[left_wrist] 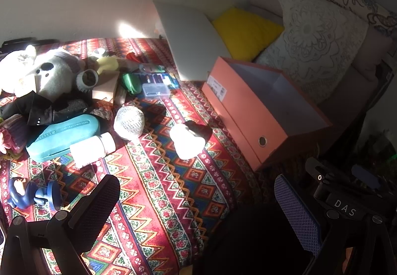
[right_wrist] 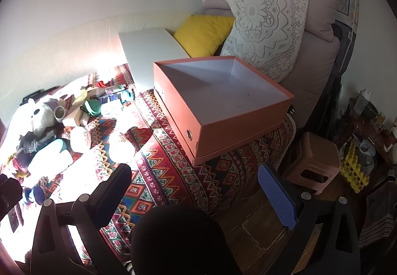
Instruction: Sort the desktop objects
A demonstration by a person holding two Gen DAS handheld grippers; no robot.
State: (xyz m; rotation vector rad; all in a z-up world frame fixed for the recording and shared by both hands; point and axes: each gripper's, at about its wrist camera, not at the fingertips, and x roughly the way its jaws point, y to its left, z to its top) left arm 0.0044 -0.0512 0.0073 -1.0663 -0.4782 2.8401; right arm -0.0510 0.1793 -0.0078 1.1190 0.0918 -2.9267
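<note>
An empty orange box (left_wrist: 248, 121) with a white inside stands on the patterned cloth (left_wrist: 173, 188), right of a heap of small things. In the heap lie a white bottle (left_wrist: 91, 148), a teal case (left_wrist: 62, 136), a white mesh ball (left_wrist: 129, 122), a white lump (left_wrist: 186, 141), a blue figure (left_wrist: 32, 194), a plush toy (left_wrist: 52, 76) and a clear plastic case (left_wrist: 156, 89). My left gripper (left_wrist: 198, 210) hovers open above the cloth, short of the white lump. My right gripper (right_wrist: 196, 195) is open too, near the corner of the orange box (right_wrist: 238, 131), holding nothing.
A grey board (right_wrist: 151, 56) leans on the wall behind the box. A yellow cushion (right_wrist: 203, 34) and lace pillows (right_wrist: 268, 27) lie at the back right. Past the cloth's right edge a pink stool (right_wrist: 315, 161) stands on the floor among clutter.
</note>
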